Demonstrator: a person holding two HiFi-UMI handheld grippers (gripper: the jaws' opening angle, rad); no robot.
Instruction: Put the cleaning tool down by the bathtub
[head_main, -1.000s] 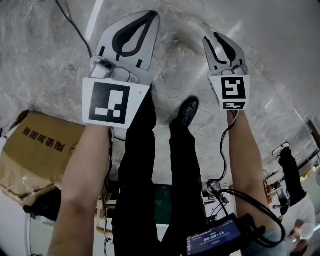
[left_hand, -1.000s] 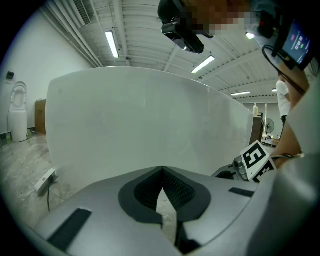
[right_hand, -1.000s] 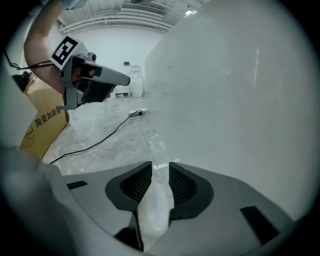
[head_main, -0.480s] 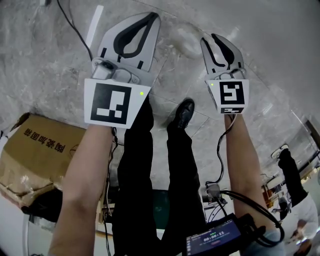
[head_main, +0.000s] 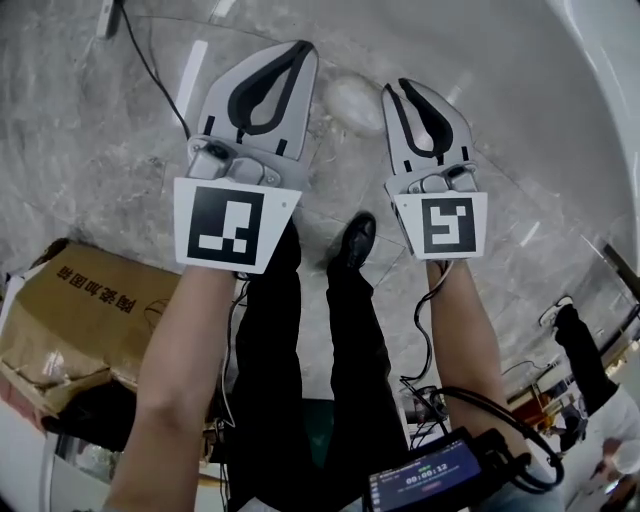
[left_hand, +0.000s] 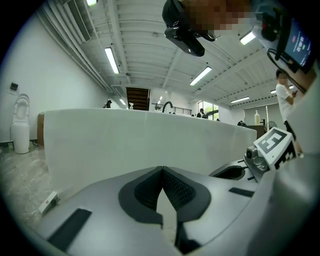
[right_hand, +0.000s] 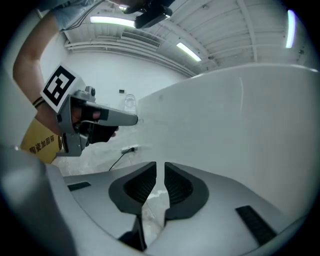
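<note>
The left gripper had its fingers pressed together on nothing. The right gripper was empty too, its fingers a narrow slit apart, having just been closing. Neither held a cleaning tool. The only candidate was a pale, rumpled patch on the floor between the two grippers. It lay at twelve o'clock from the shoe, with the bathtub at two o'clock, and was too blurred to name for certain. If it was a cloth, it would likely be light and limp, best pinched at a raised fold rather than scraped off the smooth stone.
</note>
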